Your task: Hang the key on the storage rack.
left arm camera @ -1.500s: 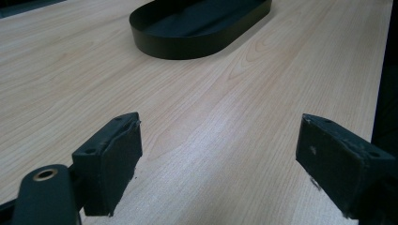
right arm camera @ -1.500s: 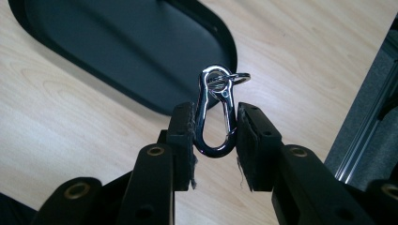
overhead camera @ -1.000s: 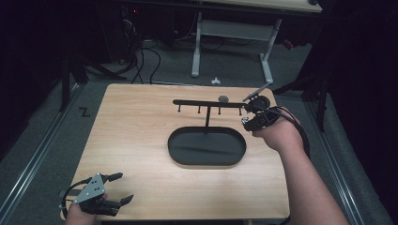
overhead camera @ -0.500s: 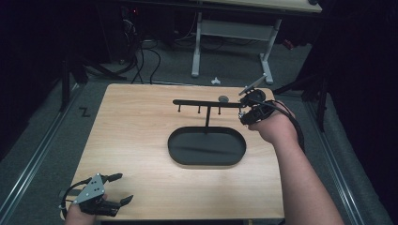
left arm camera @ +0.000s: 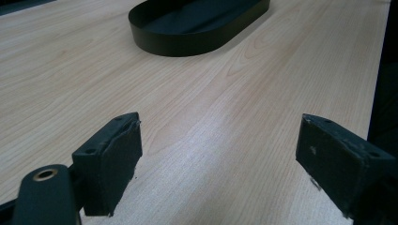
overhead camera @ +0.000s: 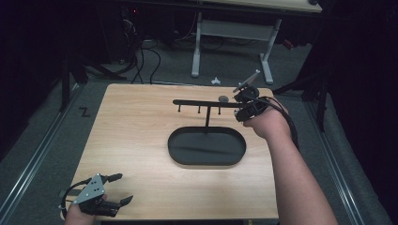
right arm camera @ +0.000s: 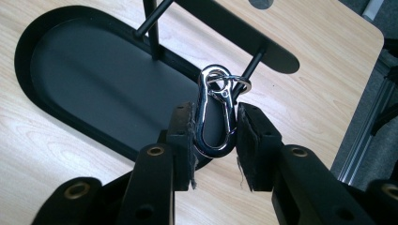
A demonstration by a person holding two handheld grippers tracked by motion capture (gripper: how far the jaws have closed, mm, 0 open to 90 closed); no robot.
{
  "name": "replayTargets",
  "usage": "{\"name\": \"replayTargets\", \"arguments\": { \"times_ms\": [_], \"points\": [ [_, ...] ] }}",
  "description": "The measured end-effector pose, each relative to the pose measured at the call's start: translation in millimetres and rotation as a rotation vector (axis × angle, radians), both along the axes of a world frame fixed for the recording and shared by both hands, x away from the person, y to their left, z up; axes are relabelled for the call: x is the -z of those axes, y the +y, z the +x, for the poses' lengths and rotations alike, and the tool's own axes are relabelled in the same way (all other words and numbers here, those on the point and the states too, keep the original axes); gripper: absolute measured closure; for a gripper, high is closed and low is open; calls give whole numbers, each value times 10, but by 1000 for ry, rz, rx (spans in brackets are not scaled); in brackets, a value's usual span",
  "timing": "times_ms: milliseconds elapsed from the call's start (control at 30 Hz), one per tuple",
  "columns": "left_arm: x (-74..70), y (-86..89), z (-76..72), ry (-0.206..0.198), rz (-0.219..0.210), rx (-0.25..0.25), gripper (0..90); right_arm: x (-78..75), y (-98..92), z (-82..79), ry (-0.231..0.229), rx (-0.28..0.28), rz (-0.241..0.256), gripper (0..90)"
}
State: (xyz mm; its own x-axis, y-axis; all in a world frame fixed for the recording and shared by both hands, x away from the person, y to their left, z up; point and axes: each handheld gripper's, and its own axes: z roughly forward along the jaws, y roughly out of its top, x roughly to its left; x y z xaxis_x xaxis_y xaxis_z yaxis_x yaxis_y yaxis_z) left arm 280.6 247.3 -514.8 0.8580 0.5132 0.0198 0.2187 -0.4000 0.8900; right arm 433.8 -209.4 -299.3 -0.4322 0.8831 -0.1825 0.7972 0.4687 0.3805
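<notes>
Wooden tabletop point(overhead camera: 141, 136): right hand-held gripper point(right arm camera: 216, 136) pinches a carabiner clip point(right arm camera: 215, 117) near the rack's peg point(right arm camera: 253, 65); misalignment could drop it. Left hand-held gripper point(left arm camera: 220, 159) gapes empty.

Light wooden table top point(overhead camera: 141, 140): evenly lit from above, surroundings dark toward 9 and 3 o'clock. Shiny silver metal snap hook point(right arm camera: 216, 117): sharp, with glare. Black padded jaws at 6 o'clock in the left gripper view: softly blurred.

No readable text, label, brand or number appeared anywhere. The only sign-like mark was a dark Z-shaped mark point(overhead camera: 84, 112) on the grey floor point(overhead camera: 42, 140), just left of the table's point(overhead camera: 136, 136) far left corner.
</notes>
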Motion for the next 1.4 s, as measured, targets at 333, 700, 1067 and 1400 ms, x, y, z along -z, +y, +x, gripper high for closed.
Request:
{"name": "replayTargets", "arguments": {
  "times_ms": [333, 700, 1067, 1400],
  "points": [
    [2, -2, -1, 3, 0, 3, 153, 47, 32, 60, 7, 12, -7, 681],
    [7, -11, -2, 5, 8, 12, 153, 55, 39, 79, 4, 21, 17, 676],
    [11, -19, 0, 13, 12, 21, 153, 36, 41, 71, 4, 21, 37, 646],
    [15, -35, 1, 15, 19, 27, 153, 29, -6, 32, 6, 36, 41, 644]
  ]
}}
